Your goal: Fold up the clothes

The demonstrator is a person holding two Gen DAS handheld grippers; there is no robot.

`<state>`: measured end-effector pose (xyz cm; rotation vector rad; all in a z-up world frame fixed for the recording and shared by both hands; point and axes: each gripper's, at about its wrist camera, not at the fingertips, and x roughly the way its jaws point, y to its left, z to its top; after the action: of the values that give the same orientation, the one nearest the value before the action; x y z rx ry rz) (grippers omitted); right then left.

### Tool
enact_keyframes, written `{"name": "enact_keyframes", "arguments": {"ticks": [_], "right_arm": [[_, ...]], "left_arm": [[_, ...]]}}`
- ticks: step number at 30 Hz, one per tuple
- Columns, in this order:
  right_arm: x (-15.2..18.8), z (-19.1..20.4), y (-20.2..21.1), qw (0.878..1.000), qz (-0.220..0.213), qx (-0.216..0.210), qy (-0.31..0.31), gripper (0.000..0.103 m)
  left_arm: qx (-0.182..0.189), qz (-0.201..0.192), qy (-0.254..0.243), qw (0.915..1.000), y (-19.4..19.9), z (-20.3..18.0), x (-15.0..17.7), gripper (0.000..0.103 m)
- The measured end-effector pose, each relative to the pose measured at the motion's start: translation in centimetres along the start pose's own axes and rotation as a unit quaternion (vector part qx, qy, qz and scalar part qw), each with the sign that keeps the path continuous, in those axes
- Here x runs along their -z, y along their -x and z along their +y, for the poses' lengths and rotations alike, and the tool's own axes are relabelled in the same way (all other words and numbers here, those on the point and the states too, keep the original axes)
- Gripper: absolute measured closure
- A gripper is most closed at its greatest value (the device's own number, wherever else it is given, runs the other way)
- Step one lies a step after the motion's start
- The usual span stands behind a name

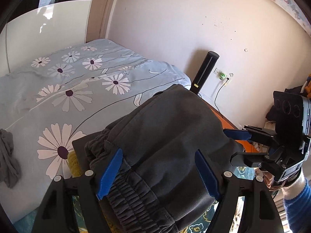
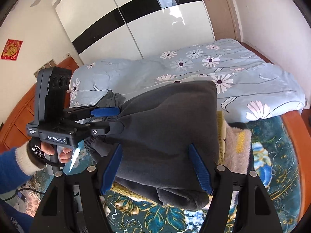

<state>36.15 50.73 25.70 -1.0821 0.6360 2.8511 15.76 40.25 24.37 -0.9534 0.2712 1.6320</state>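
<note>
A: Left wrist view: I'm straddling the folded dark trousers [image 1: 167, 136] with the left tongs [image 1: 159, 172], spread wide, holding nothing.

B: Right wrist view: my right tongs [image 2: 155, 169] are gaping likewise, gripping nothing. The trousers are lying between them; grey garment [image 2: 111, 99] beyond is awaiting folding.

Folded trousers [image 2: 171, 136] lying atop stack of folded clothes [image 2: 236, 145], stack sitting near foot edge of bed [image 1: 81, 89]; left gripper [image 2: 108, 120] reaching in at trousers' left edge, right gripper [image 1: 237, 145] at right edge, fingers of each spread wide above and below fabric; crumpled garment [image 1: 7, 157] lying on quilt left of stack, apart from it; wardrobe [image 2: 136, 25] standing behind bed's far edge; tall column device [image 1: 204, 71] standing against wall beyond bed's right corner; wall socket [image 1: 222, 75] sitting just right of it
</note>
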Motion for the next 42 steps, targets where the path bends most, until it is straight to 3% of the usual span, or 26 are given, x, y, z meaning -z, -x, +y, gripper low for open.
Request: {"name": "enact_keyframes", "arguments": {"ticks": [5, 12, 16, 17, 26, 33, 36, 42], "right_arm": [[0.7, -0.3, 0.0, 1.0, -0.007, -0.008, -0.012, 0.031], [0.5, 1.0, 2.4, 0.999, -0.023, 0.01, -0.033, 0.031], [2.5, 2.2, 4.8, 0.997, -0.051, 0.023, -0.046, 0.03], [3.3, 2.5, 5.3, 0.996, -0.061, 0.032, -0.051, 0.026], [10.1, 3.5, 3.4, 0.989, -0.055, 0.049, -0.129, 0.025], [10.5, 4.2, 1.6, 0.982, -0.02, 0.102, -0.155, 0.024], [10.5, 5.1, 1.2, 0.982, -0.014, 0.121, -0.147, 0.015], [10.5, 6.3, 0.4, 0.981, -0.005, 0.146, -0.13, 0.011]], "left_arm": [[-0.011, 0.001, 0.003, 0.9999, 0.6, -0.4, -0.3, 0.023], [-0.012, -0.03, 0.034, 0.9989, 4.5, -1.4, -0.2, 0.02], [-0.002, -0.042, 0.04, 0.9983, 6.4, -2.1, 2.1, 0.007], [-0.001, -0.043, 0.041, 0.9982, 6.7, -2.2, 3.0, 0.004], [-0.004, -0.03, 0.068, 0.9973, 7.7, -3.0, 10.0, 0.0], [-0.065, -0.003, 0.073, 0.9952, 6.8, -3.9, 13.5, 0.0], [-0.092, -0.005, 0.067, 0.9935, 6.6, -4.4, 14.3, 0.0], [-0.16, -0.003, 0.056, 0.9855, 6.1, -4.7, 15.1, 0.0]]}}
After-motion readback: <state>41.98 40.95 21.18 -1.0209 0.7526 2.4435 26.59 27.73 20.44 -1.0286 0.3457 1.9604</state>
